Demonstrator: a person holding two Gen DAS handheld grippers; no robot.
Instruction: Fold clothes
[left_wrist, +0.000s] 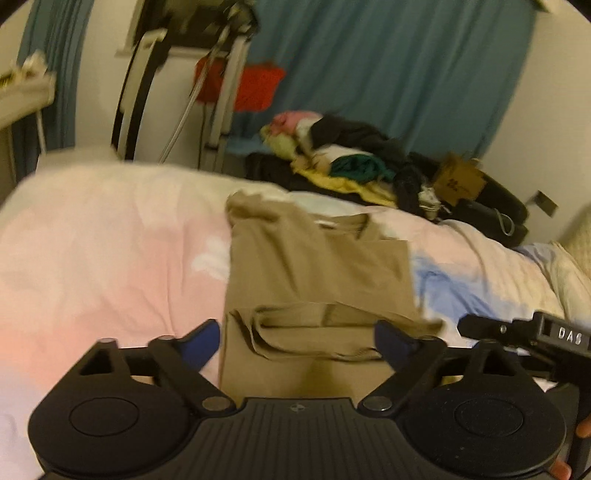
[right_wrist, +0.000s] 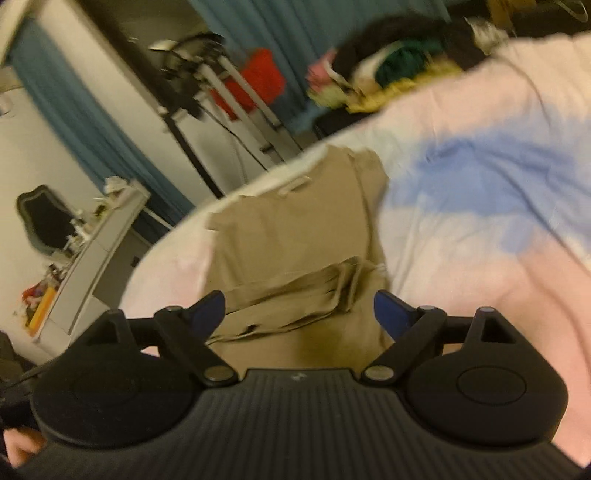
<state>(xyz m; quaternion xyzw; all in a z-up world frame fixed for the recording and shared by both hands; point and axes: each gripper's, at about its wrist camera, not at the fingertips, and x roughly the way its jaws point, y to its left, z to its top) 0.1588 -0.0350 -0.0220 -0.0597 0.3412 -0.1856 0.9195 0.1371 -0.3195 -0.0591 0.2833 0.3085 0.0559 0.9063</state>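
Note:
A tan T-shirt (left_wrist: 314, 266) lies on the bed, its sides folded in to a narrow strip, collar at the far end, a sleeve folded across its near part. It also shows in the right wrist view (right_wrist: 295, 229). My left gripper (left_wrist: 297, 341) is open and empty, hovering over the shirt's near end. My right gripper (right_wrist: 299, 314) is open and empty, over the same near end. The right gripper's body (left_wrist: 535, 336) shows at the right of the left wrist view.
The bed cover (left_wrist: 92, 258) is pink, white and blue. A pile of mixed clothes (left_wrist: 351, 162) lies on a dark suitcase beyond the bed. A teal curtain (left_wrist: 388, 74), a stand with a red cloth (left_wrist: 258, 88) and a cluttered dresser (right_wrist: 85, 251) stand around.

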